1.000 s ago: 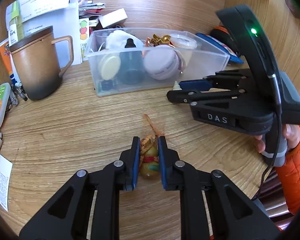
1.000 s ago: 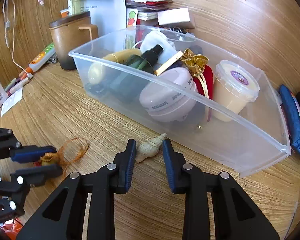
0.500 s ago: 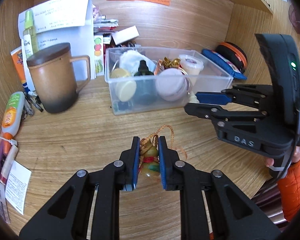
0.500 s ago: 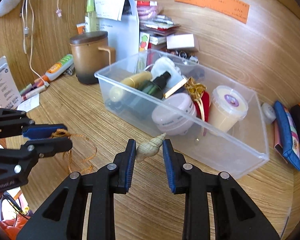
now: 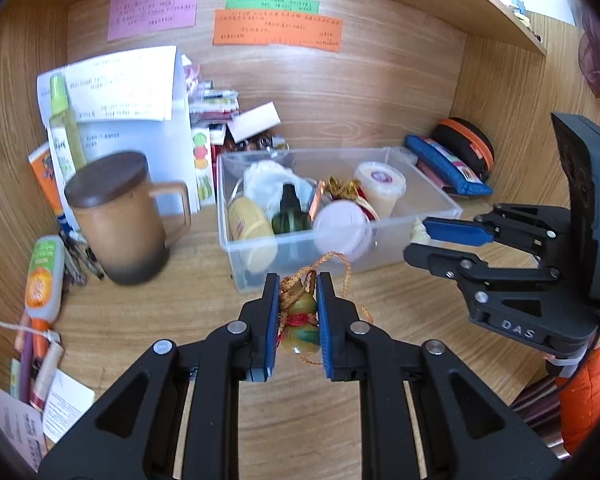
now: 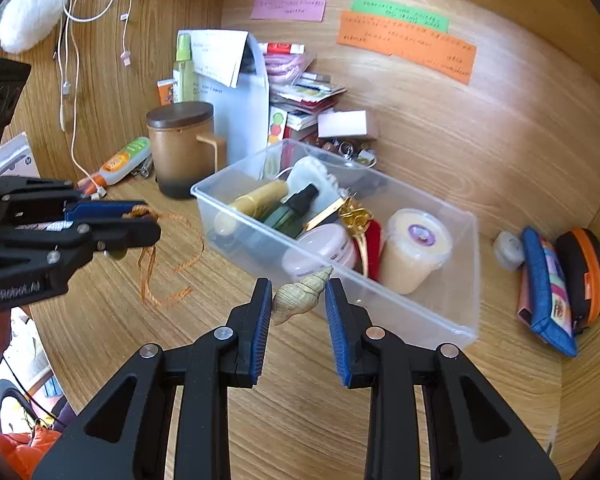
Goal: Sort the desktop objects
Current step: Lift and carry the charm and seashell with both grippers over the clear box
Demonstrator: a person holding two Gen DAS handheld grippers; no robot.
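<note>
Clear plastic makes up the storage box (image 6: 452, 316) on the wooden desk (image 6: 380, 408), packed with bottles and jars, and a lidded brown mug (image 5: 116, 220) stands just left of it. In front of the box, off the desk, the right gripper (image 6: 298, 300) is clamped on a pale spiral seashell (image 6: 300, 294). Left of that, the left gripper (image 5: 298, 312) is squeezed tight on a small yellow-green gourd charm (image 5: 299, 320) whose orange cord (image 6: 168, 256) dangles free.

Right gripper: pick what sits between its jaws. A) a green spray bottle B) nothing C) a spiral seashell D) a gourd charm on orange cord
C: in the right wrist view the right gripper is shut on a beige spiral seashell, lifted in front of the clear plastic bin.
</note>
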